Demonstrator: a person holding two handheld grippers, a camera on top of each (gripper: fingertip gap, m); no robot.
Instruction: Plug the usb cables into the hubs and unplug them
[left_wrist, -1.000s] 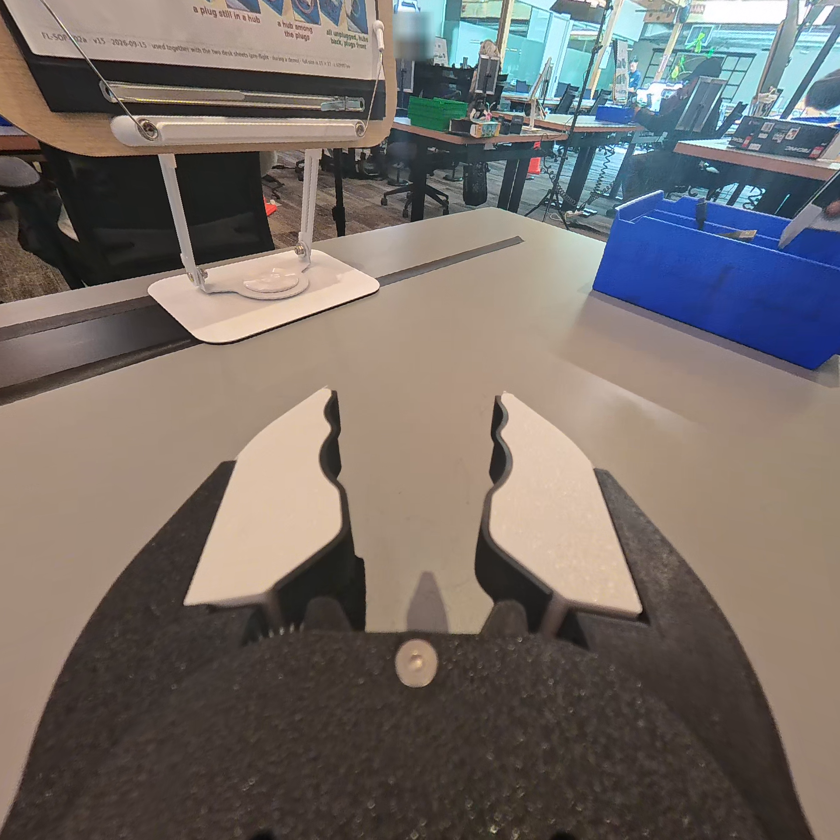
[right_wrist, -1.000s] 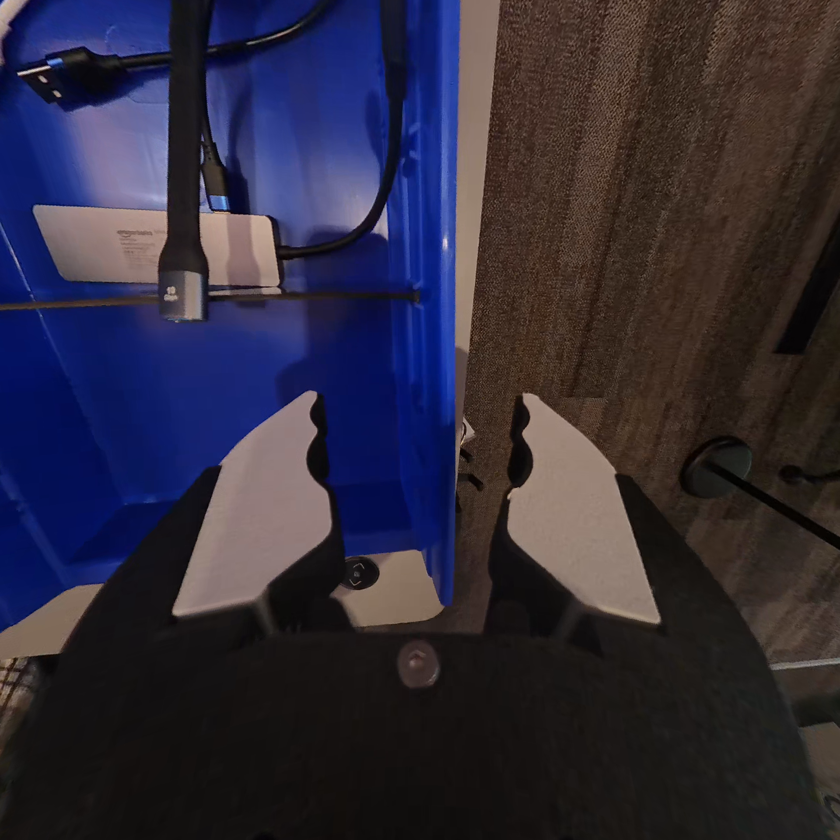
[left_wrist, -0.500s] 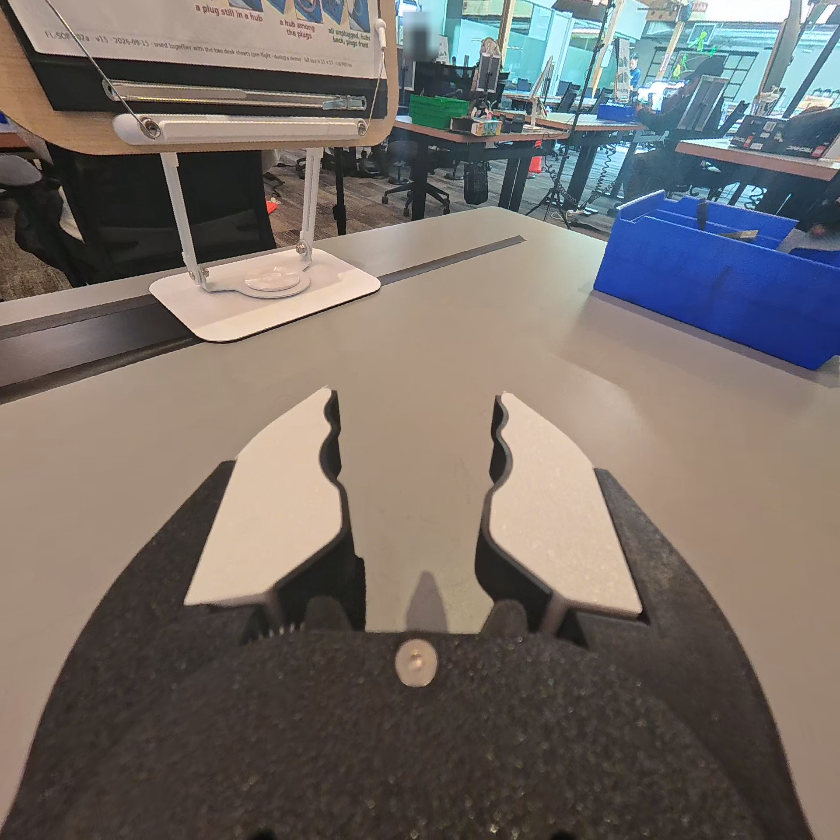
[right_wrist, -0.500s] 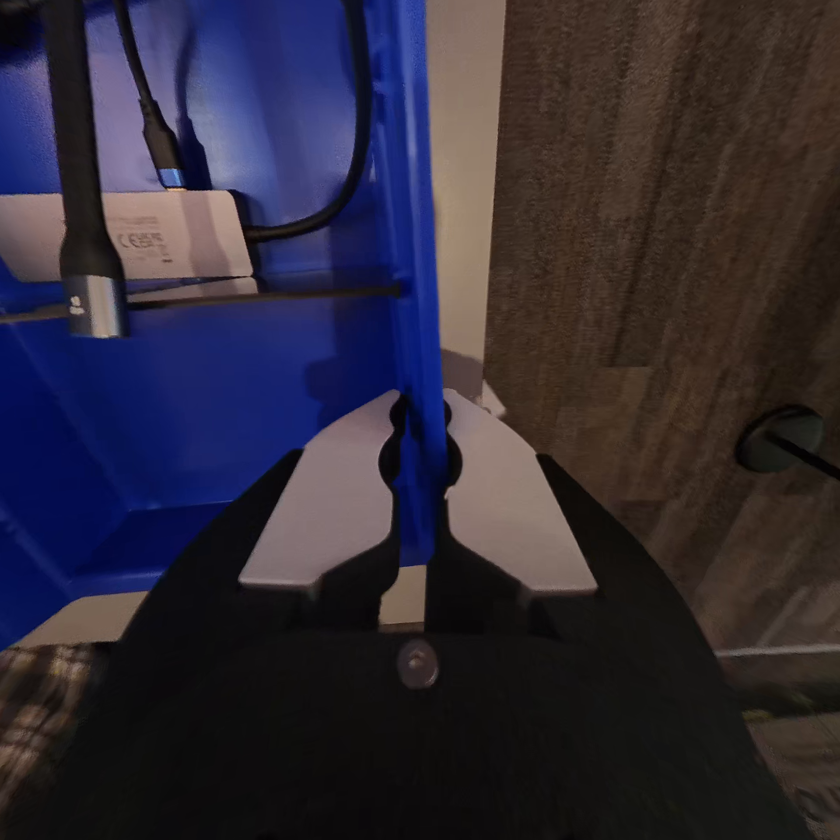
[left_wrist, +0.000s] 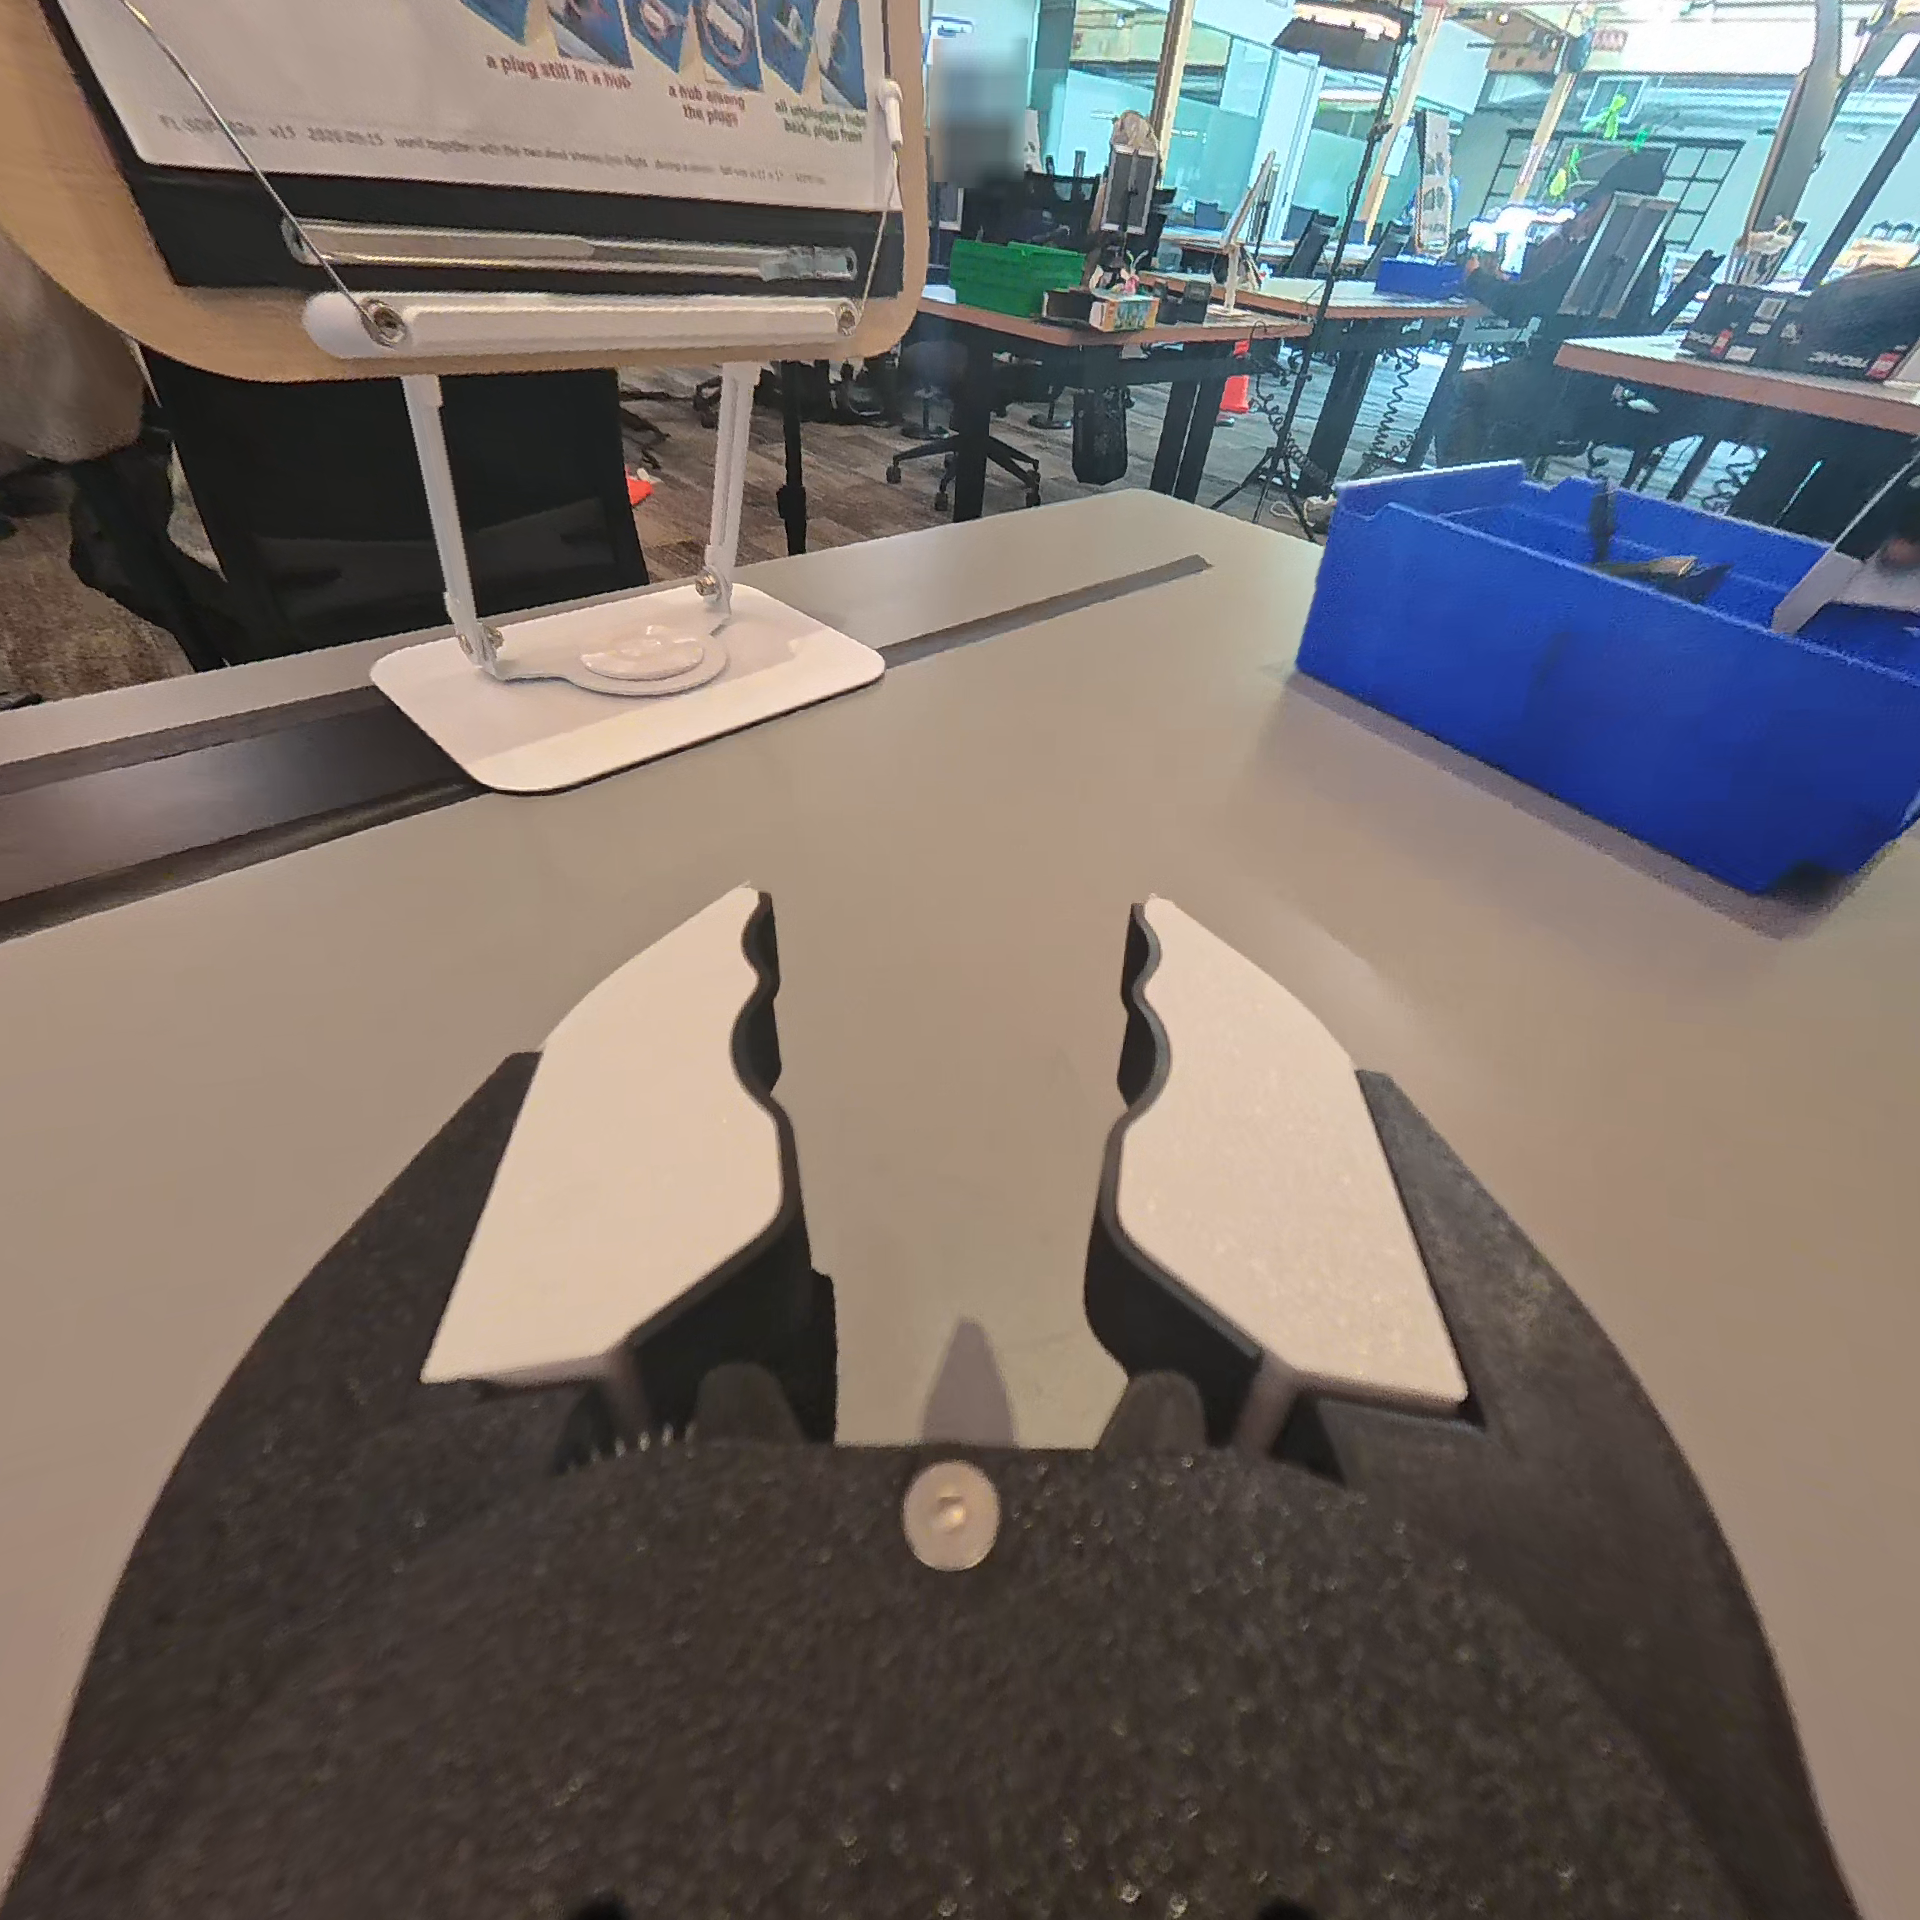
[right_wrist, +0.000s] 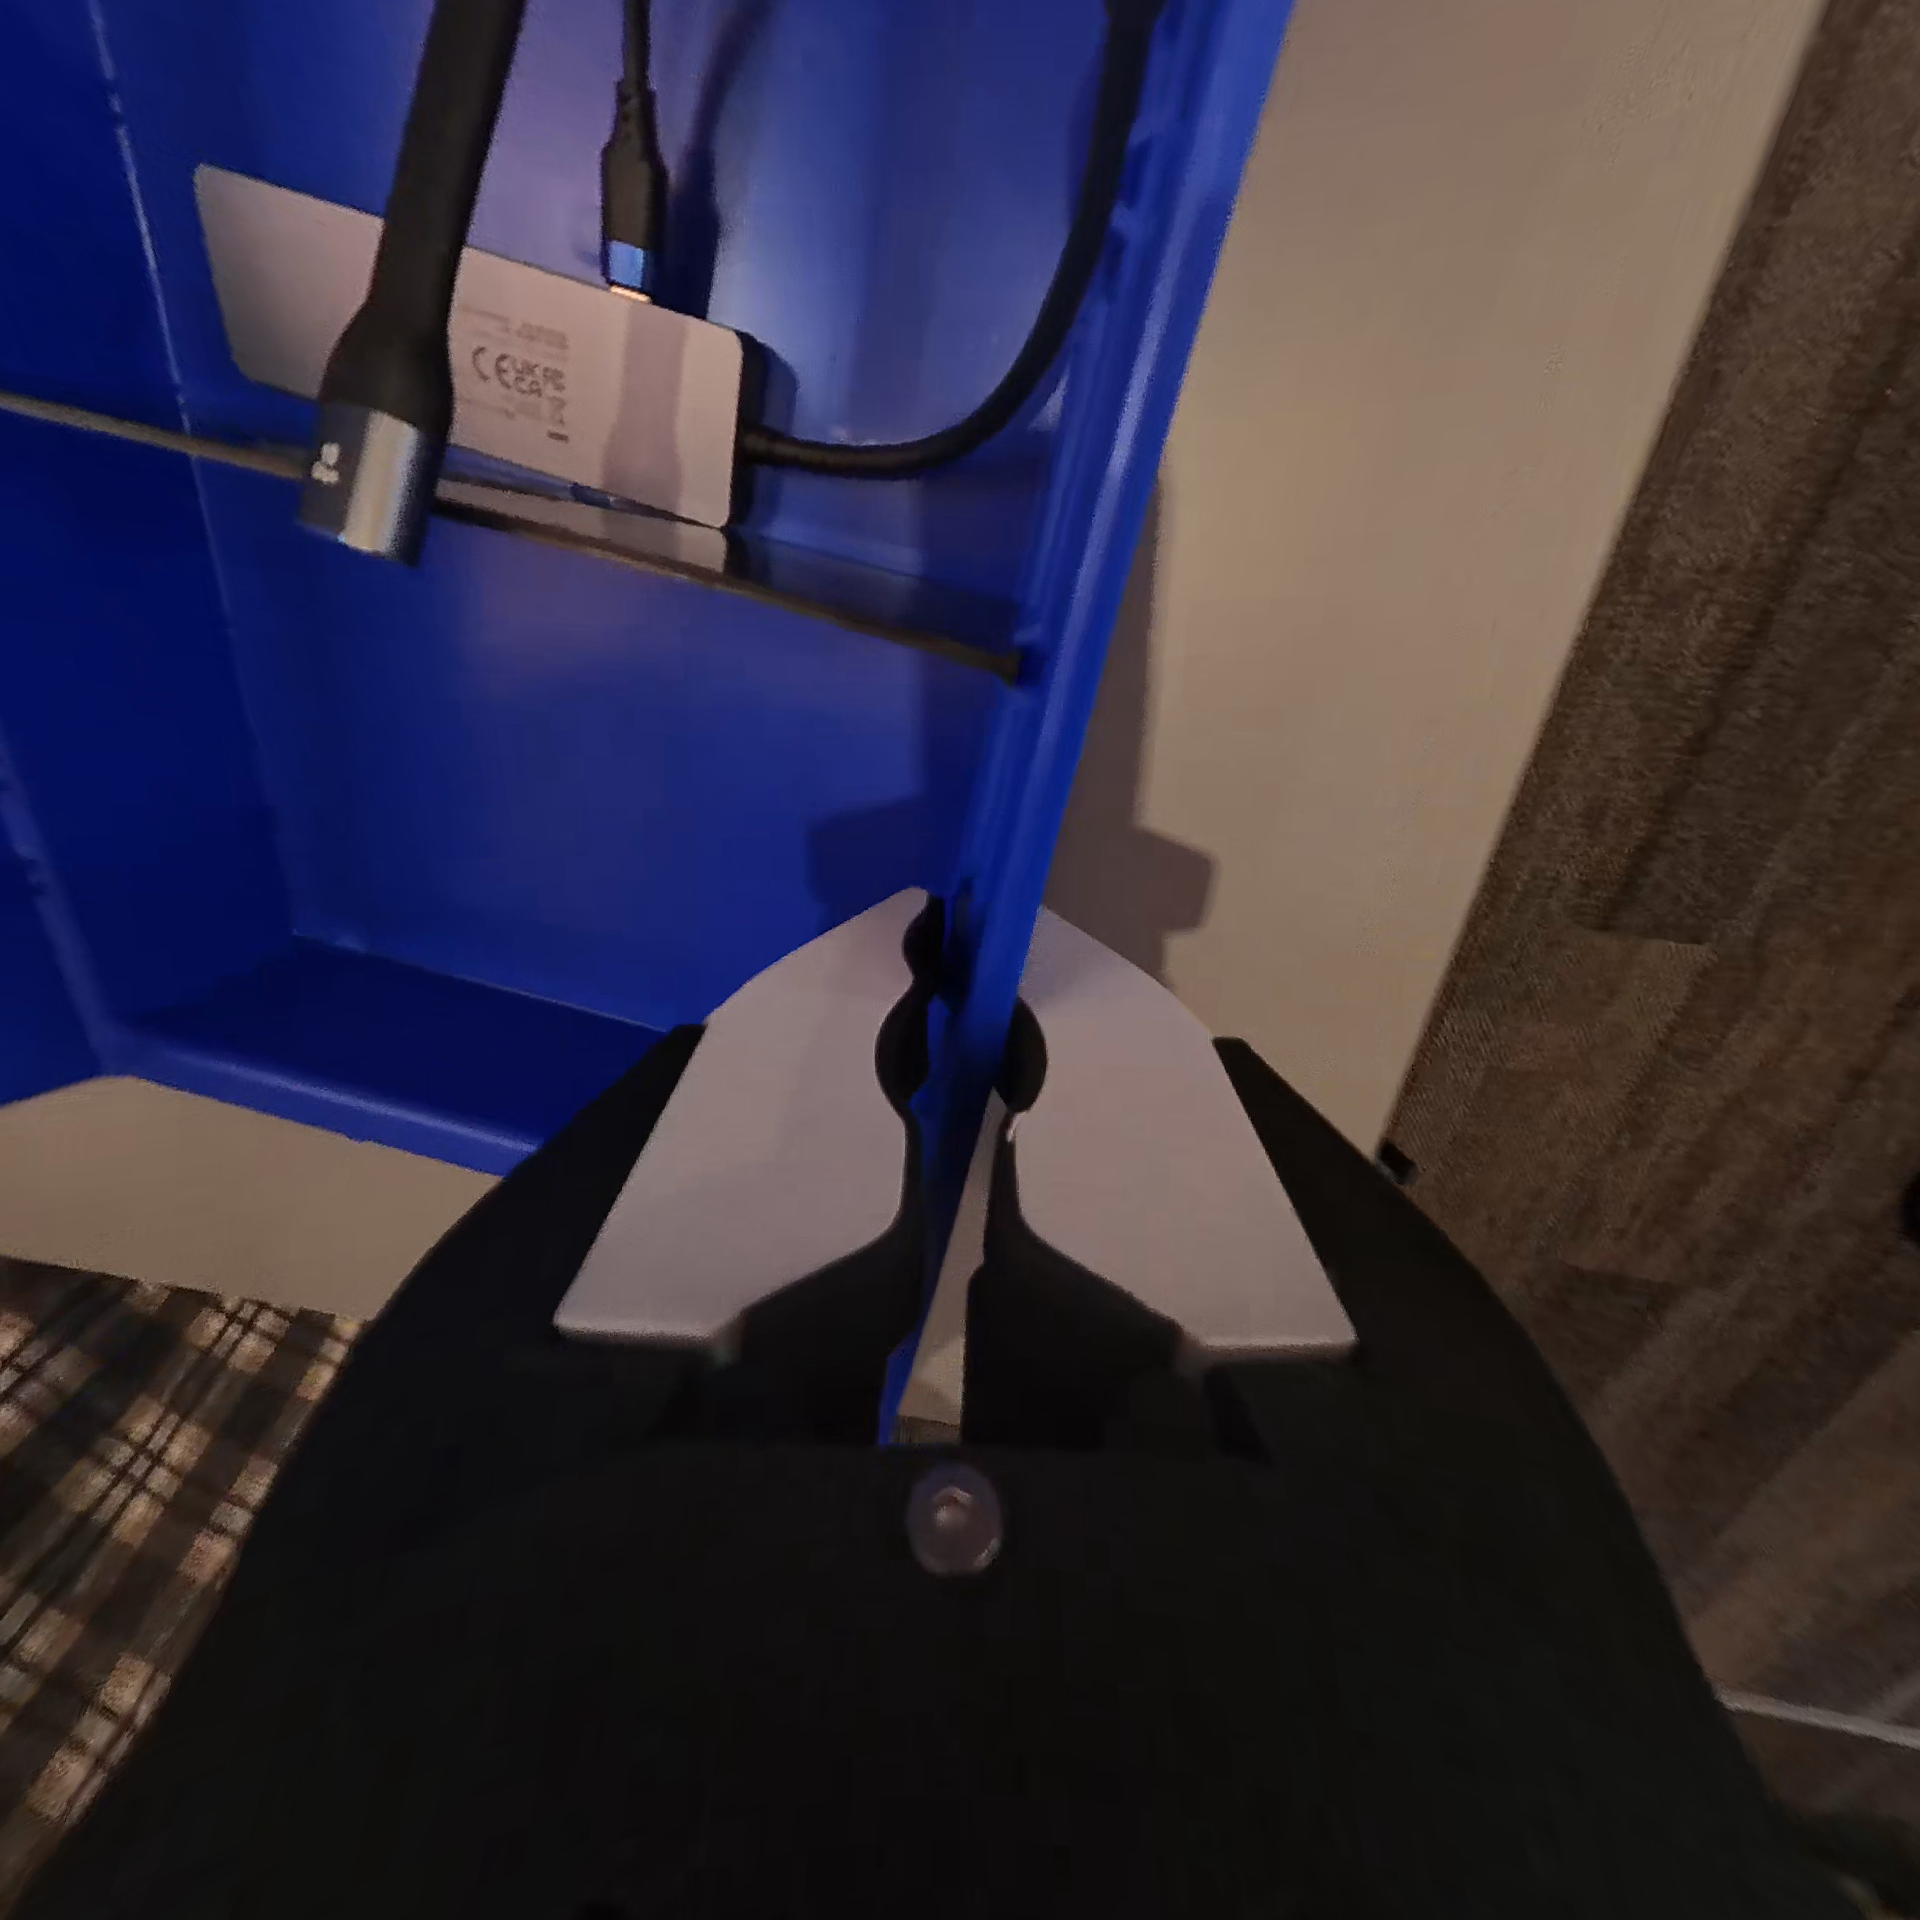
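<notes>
Grey desk surface (left_wrist: 1039, 790) fills my left wrist view, with an open office of desks and chairs behind it. At the far edge stands a white document stand (left_wrist: 623, 675) holding a printed instruction sheet (left_wrist: 499, 94) on a wooden board. My left gripper (left_wrist: 948, 914) hovers low over bare desk, its fingers spread apart with nothing between them.

Well to the right sits the blue bin (left_wrist: 1600, 665). My right gripper (right_wrist: 961, 914) is clamped on the bin's right side wall (right_wrist: 1081, 582), one finger inside and one outside, near the bin's near corner.

Inside the bin, in the right wrist view, a silver USB hub (right_wrist: 613, 405) lies flat against a thin black divider (right_wrist: 831, 613). Its own braided lead (right_wrist: 935, 447) curves up along the right wall. A thick black cable with a metal-sleeved plug (right_wrist: 364, 488) lies across the hub's left part. A thinner cable with a blue-tipped plug (right_wrist: 629, 260) ends at the hub's far edge; whether it is seated, I cannot tell.
</notes>
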